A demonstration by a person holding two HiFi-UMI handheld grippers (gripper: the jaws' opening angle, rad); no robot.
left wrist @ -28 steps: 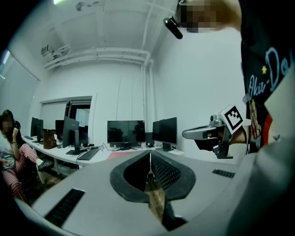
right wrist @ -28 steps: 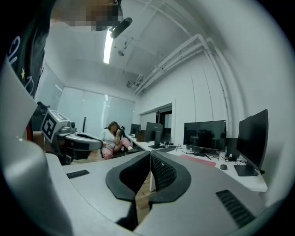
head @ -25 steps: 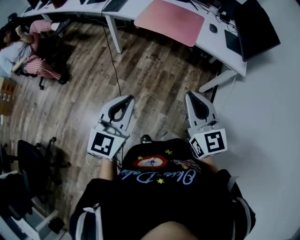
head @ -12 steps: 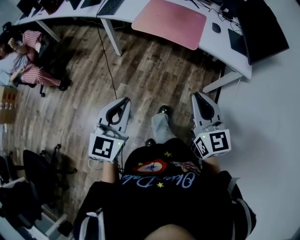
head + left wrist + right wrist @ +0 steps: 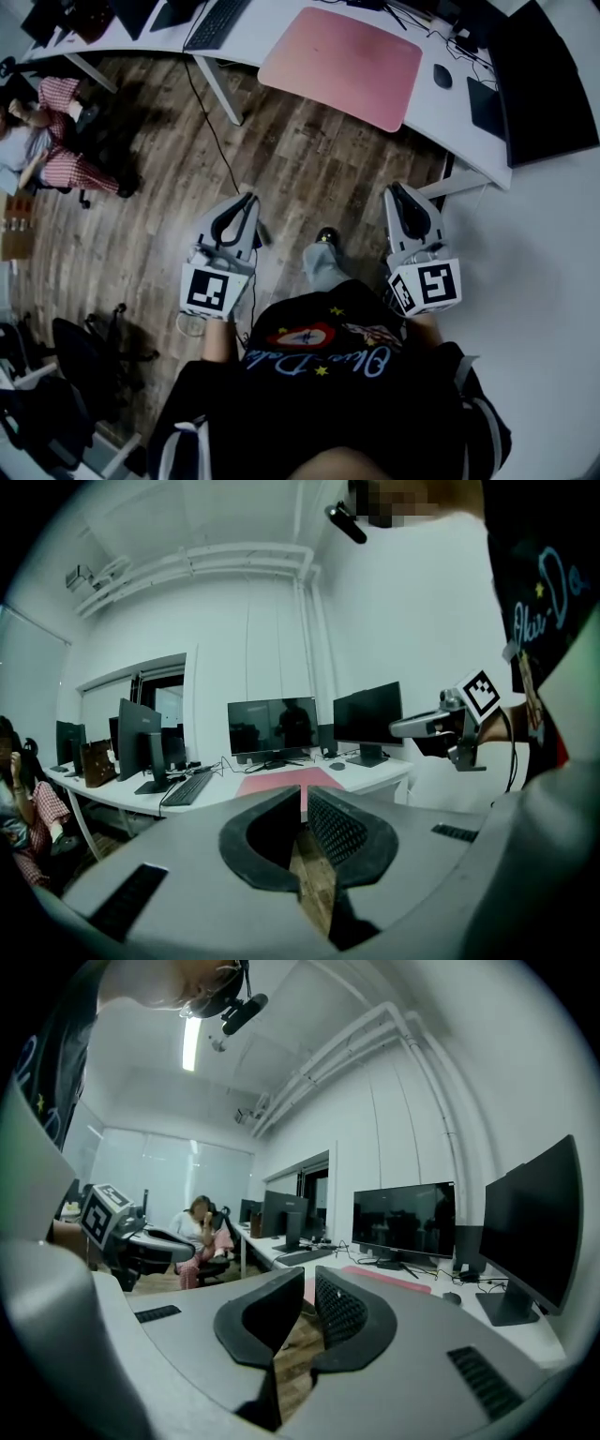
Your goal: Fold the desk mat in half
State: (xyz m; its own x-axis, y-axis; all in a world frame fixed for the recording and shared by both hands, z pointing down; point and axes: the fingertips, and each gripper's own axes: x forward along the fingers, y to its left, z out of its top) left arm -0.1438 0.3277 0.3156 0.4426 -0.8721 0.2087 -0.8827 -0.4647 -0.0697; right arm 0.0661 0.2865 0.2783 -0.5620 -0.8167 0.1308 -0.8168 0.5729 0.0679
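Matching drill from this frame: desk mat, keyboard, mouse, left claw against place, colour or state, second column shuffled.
Things:
1. desk mat
2. keyboard
3. mouse
4. left claw

States:
A. shut and empty, above the wood floor
B. on the desk, right of the mat in the head view
C. pink, lying flat and unfolded
D. black, left of the mat in the head view

Pairs: 1-C, 2-D, 3-B, 4-A

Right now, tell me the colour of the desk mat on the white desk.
The desk mat is pink, lying flat and unfolded; the head view shows it best.
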